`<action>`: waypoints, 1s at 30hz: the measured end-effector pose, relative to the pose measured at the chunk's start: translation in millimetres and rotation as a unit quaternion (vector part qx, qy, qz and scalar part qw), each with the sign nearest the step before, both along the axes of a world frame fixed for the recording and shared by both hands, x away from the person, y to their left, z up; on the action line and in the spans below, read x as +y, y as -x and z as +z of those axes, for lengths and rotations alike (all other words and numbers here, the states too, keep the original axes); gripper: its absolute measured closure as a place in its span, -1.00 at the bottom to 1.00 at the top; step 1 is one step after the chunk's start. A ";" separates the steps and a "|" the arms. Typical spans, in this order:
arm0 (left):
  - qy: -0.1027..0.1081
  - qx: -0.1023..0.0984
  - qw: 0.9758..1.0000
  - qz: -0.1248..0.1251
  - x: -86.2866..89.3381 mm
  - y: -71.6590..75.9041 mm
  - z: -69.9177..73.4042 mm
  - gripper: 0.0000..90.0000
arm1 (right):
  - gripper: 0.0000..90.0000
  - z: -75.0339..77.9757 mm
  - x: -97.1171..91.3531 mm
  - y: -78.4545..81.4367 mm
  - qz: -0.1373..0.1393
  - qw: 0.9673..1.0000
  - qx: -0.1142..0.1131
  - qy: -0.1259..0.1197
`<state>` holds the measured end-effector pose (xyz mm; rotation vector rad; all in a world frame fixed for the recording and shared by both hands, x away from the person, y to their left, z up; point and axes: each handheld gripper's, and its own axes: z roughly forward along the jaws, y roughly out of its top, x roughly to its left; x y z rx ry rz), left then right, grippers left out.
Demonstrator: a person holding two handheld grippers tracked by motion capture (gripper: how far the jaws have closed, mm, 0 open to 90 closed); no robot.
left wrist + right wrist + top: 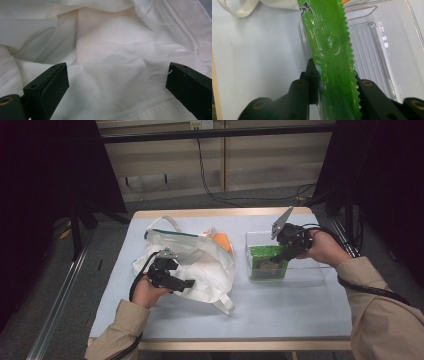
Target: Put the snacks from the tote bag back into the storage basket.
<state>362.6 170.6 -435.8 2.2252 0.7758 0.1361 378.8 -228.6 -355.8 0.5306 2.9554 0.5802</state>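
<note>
The green crinkle-edged plastic snack packet [329,50] stands in the left end of the clear rectangular plastic box [305,265] on the right of the pale table [280,315]. The right gripper [280,256] has it between narrowly parted jaws, one pad touching; whether both press I cannot tell. The left gripper [184,284], jaws wide, rests empty on the white fabric tote bag [210,265] at the left.

- The bag [200,265] lies on the left half of the table [280,312].
- The clear tray [310,267] sits to its right, well apart.
- The snack packet [268,262] lies in the tray's left end.
- The left gripper [187,283] rests on the bag's near-left side.
</note>
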 end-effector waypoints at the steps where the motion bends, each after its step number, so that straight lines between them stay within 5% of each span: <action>1: 0.000 0.002 1.000 -0.002 0.3 0.0 0.3 -0.90 | 0.57 -0.4 -1.0 -0.5 0.000 1.000 -0.004 -0.003; 7: 0.001 -0.002 1.000 0.001 -0.4 0.2 0.9 -0.90 | 0.19 -1.1 -2.7 5.0 -0.016 1.000 0.013 -0.010; 17: 0.001 0.000 1.000 0.000 -1.2 -0.6 2.1 -0.91 | -0.46 15.1 -17.2 13.3 -0.050 0.998 0.010 -0.028; 30: 0.003 0.004 1.000 -0.006 -5.5 -1.6 3.6 -0.91 | -0.73 21.4 -51.6 35.4 -0.109 0.992 -0.001 -0.071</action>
